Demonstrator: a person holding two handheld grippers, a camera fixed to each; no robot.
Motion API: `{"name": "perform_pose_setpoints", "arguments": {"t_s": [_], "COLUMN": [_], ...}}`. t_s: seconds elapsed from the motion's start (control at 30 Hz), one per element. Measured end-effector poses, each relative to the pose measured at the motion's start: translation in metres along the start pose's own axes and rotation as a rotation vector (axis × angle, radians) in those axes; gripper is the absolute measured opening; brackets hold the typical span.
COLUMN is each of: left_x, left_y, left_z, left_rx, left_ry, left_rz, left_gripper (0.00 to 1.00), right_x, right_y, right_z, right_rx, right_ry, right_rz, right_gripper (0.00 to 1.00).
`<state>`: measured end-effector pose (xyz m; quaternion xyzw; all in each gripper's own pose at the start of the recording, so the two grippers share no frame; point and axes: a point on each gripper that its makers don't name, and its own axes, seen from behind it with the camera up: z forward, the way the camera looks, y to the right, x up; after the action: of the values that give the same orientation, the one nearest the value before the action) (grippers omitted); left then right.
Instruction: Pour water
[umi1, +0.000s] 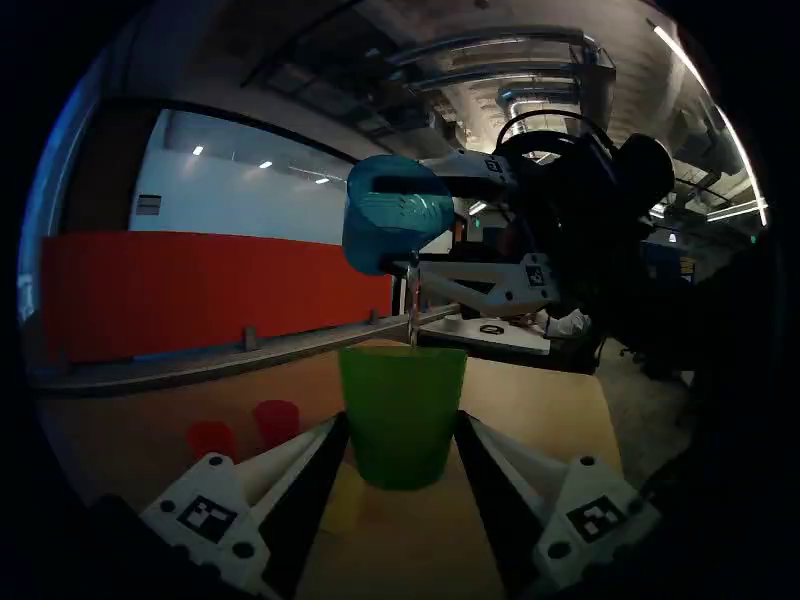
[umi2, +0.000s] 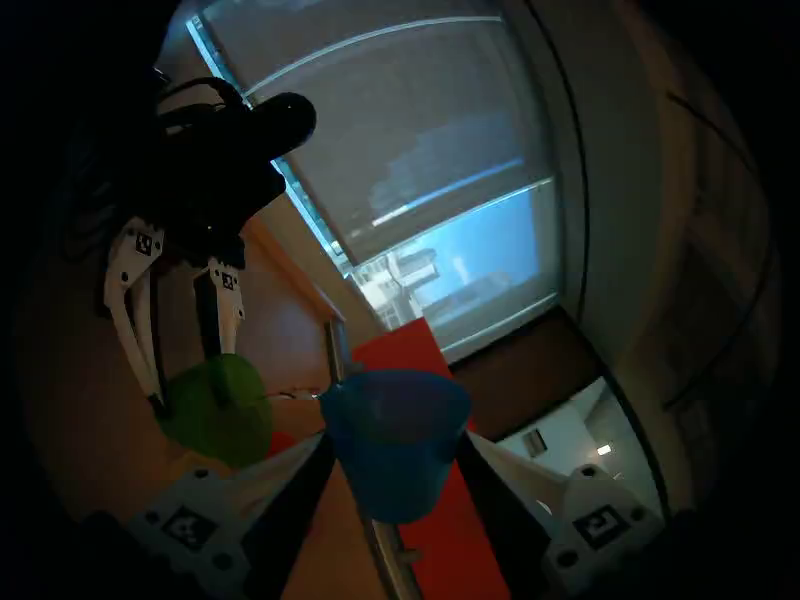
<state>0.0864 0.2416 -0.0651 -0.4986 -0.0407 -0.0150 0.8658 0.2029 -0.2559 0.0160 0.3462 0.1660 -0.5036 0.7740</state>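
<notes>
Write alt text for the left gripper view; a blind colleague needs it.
A tilted blue cup, held by the right tool, pours a thin stream of water into a green cup gripped by the left tool. Two red cups stand on the wooden table behind.

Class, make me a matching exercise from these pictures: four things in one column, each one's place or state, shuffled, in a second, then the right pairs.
1 green cup
2 blue cup
3 red cups
4 water stream

a tilted, in the right hand-held gripper
b standing on the table, untouched
c upright, in the left hand-held gripper
d falling into the lower cup

Pairs: 1-c, 2-a, 3-b, 4-d
</notes>
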Motion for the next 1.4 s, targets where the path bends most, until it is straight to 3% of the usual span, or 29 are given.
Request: {"name": "perform_pose_setpoints", "arguments": {"t_s": [1.4], "left_x": [-0.0017], "left_y": [-0.0017], "left_z": [0.0015], "left_rx": [0.003], "left_ry": [0.001], "left_rz": [0.001], "left_gripper": [0.76], "right_x": [0.0067], "right_y": [0.0017], "right_z": [0.0046], "right_rx": [0.002], "right_ry": [0.009], "right_rz": [-0.097], "right_gripper": [0.86]}}
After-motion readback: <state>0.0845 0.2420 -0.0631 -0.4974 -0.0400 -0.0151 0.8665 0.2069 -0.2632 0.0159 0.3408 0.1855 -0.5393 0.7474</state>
